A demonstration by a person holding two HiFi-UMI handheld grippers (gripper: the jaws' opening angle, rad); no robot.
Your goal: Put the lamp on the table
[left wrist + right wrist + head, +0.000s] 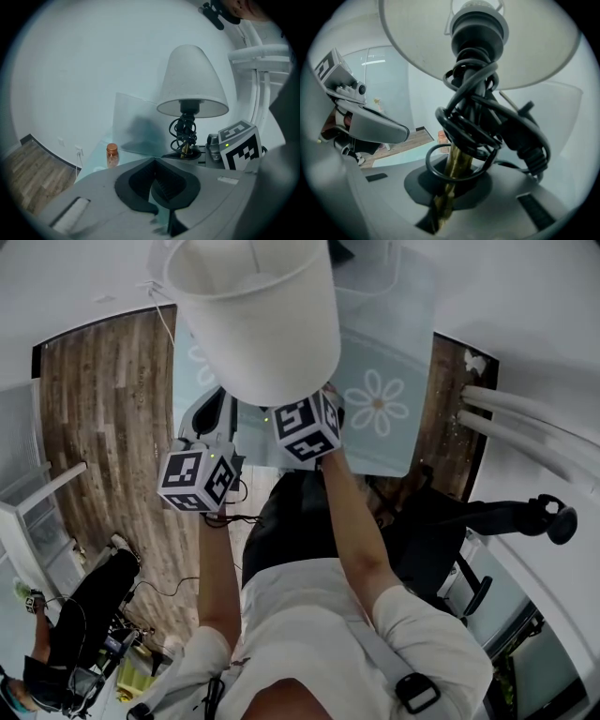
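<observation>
The lamp has a white shade [253, 315], a brass stem [454, 164] and a black cord [487, 122] wound round the stem. My right gripper [440, 206] is shut on the brass stem and holds the lamp upright in the air, above the glass table [394, 427] with its flower print. In the head view the right gripper [309, 413] sits just under the shade. My left gripper [208, 427] hangs beside it to the left, apart from the lamp. The jaws of the left gripper [159, 187] are shut with nothing between them. The lamp's foot is hidden.
A small orange jar [111, 155] stands on the glass table [101, 159] near the wall. A black office chair [450, 531] is at my right, with white rails [525, 418] beyond it. A person [84, 615] sits low at the left beside a white shelf [28, 521].
</observation>
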